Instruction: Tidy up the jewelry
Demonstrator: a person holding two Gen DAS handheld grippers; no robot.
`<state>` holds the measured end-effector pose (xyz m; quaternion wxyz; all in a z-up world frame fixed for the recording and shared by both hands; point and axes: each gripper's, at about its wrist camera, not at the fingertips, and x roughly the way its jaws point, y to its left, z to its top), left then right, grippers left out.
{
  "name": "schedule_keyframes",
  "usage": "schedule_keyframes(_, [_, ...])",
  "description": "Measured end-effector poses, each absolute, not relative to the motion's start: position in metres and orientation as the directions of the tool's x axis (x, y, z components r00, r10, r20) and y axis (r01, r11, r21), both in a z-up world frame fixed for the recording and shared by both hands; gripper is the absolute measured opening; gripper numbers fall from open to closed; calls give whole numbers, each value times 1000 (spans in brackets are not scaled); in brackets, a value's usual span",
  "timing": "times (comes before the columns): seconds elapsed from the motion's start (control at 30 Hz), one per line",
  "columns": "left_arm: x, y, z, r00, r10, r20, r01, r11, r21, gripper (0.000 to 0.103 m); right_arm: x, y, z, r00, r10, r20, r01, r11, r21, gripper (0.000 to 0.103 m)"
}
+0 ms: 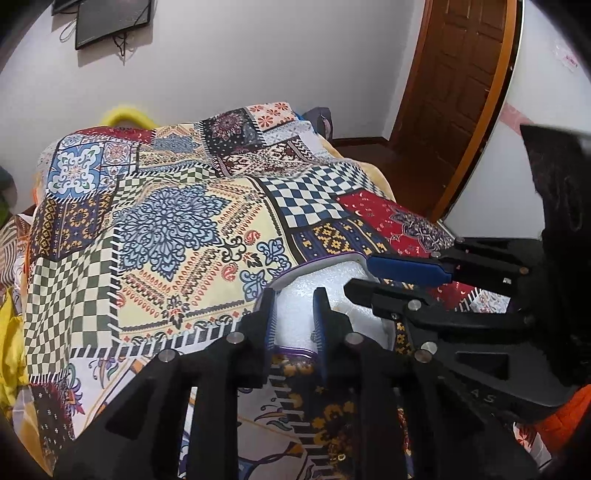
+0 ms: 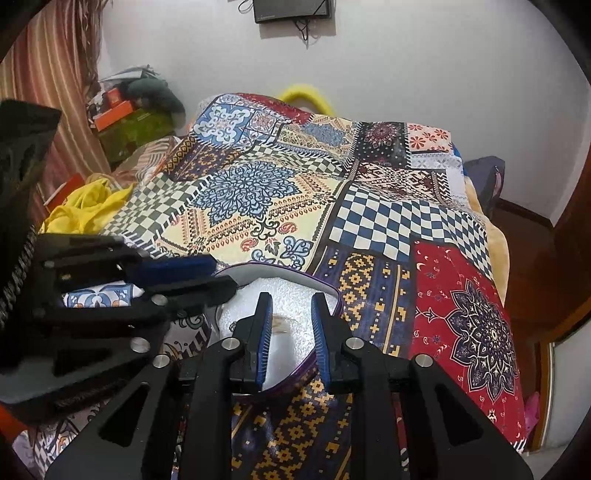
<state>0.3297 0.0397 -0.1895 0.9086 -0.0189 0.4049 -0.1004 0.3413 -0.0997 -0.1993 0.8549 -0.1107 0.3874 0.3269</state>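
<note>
A purple-edged jewelry case with white foam lining (image 1: 328,280) lies open on the patchwork bedspread, just ahead of both grippers. In the right wrist view the case (image 2: 288,291) holds a small pale jewelry piece (image 2: 282,326) on the foam. My left gripper (image 1: 294,299) is open over the case's near edge, empty. My right gripper (image 2: 290,306) is open above the foam, its fingers either side of the jewelry piece. It shows from the side in the left wrist view (image 1: 364,275), over the case's right part. The left gripper shows from the side in the right wrist view (image 2: 221,275).
The patterned bedspread (image 1: 173,221) covers the bed. A wooden door (image 1: 454,92) stands at the right. Yellow cloth (image 2: 88,206) and boxes (image 2: 122,114) lie at the bed's left side. A dark screen (image 2: 291,11) hangs on the wall.
</note>
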Motion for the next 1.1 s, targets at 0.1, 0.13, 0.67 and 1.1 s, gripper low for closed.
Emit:
schedule_keyframes(0.1, [324, 44, -182, 662, -191, -725, 153, 981, -119, 20, 339, -103, -196, 496, 466, -732, -638, 768, 57, 23])
schedule_keyframes(0.13, [322, 46, -180, 664, -189, -724, 148, 982, -121, 20, 337, -104, -194, 499, 466, -730, -635, 771, 58, 23])
schedule_keyframes(0.67, [264, 42, -145, 684, -170, -709, 136, 985, -105, 20, 287, -137, -152, 567, 471, -676, -586, 807, 71, 23])
schedule_keyframes(1.1, [222, 23, -169, 613, -200, -765, 170, 978, -120, 25, 251, -149, -170, 536, 458, -709, -581, 810, 83, 24])
